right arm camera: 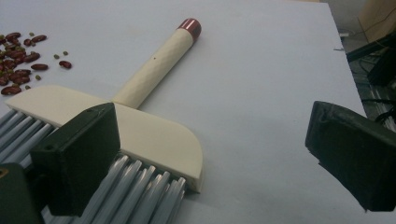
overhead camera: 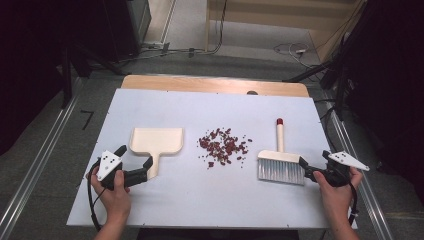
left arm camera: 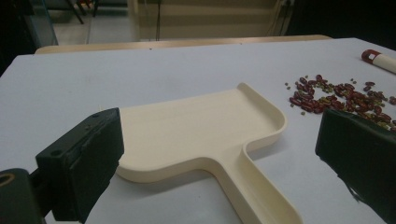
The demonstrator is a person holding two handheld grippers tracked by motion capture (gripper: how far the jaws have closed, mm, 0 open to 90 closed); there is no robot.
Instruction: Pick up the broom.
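Lighting even, from overhead; white table (overhead camera: 210,200) bright, no glare. High view: surrounds at 9 and 3 o'clock nearly black, detail lost; pic soft overall, low res. Shadows short and faint, e.g. under dustpan (left arm camera: 201,135) toward 6 o'clock. Both gripper views: near black jaws blurred and underexposed; brush (right arm camera: 140,130) bristles soft at 7 o'clock. Beans (left arm camera: 341,100) acceptably sharp. Background at 12 o'clock dim.
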